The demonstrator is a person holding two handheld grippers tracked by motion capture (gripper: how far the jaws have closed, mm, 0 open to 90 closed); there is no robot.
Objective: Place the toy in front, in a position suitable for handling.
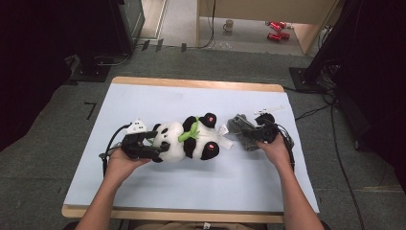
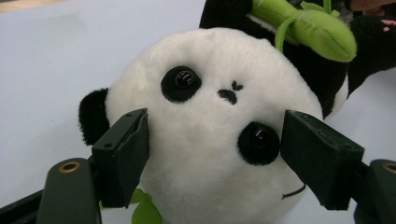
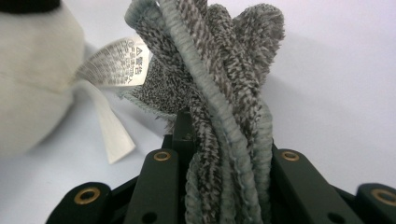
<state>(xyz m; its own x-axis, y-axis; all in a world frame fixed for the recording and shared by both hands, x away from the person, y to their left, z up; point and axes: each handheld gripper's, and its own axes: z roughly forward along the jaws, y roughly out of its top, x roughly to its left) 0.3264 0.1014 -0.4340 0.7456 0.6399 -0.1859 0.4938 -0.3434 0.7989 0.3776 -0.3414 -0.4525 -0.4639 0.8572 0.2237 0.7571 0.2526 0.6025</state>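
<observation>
- Lying on the counter point(image 1: 143, 201): panda point(image 1: 189, 139), its head between the spread left tool point(image 2: 212, 154), pads not pressing.
- Cloth point(image 3: 224, 93) is clamped in the right tool point(image 3: 224, 186), beside the panda.
- Risk: cloth could be dragged loose if pulled; panda could be nudged away.

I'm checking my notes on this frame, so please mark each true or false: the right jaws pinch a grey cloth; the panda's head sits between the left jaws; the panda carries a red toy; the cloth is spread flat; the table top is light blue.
1. The right gripper pinches the grey cloth. True.
2. The panda's head sits between the jaws of the left gripper. True.
3. The panda carries a red toy. False: a green one.
4. The cloth is spread flat. False: it is bunched.
5. The table top is light blue. True.
</observation>
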